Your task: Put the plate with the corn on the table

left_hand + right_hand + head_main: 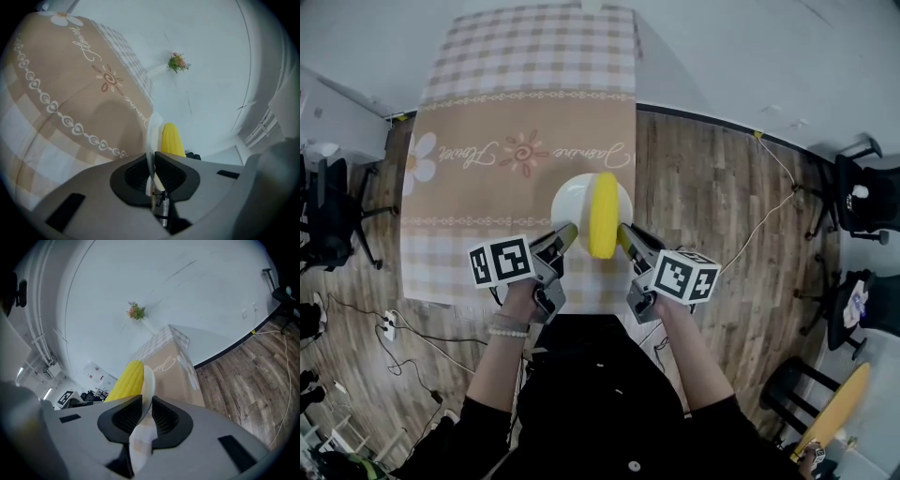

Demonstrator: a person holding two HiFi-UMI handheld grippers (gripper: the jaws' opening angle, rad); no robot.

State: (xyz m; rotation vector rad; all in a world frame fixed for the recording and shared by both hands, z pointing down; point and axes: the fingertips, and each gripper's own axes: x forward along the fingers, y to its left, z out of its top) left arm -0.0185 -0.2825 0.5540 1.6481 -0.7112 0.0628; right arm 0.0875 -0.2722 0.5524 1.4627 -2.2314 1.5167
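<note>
White plate (pixel 572 199): held up by both tools, over the near half of the bench; whether it touches the cloth cannot be told.
Yellow corn (pixel 603 216): lies on the plate, its length running near to far.
Left tool (pixel 565 234): jaws clamped on the plate's left rim.
Right tool (pixel 625 234): jaws clamped on the plate's right rim.
Bench (pixel 534 56): covered by a checked and tan cloth (pixel 469 187) with flower print.
Floor (pixel 712 197): wood planks, right of the bench.

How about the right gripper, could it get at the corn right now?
Probably not: the right gripper is shut on the rim of the plate, opposite the left gripper, so it isn't free to reach the corn.
</note>
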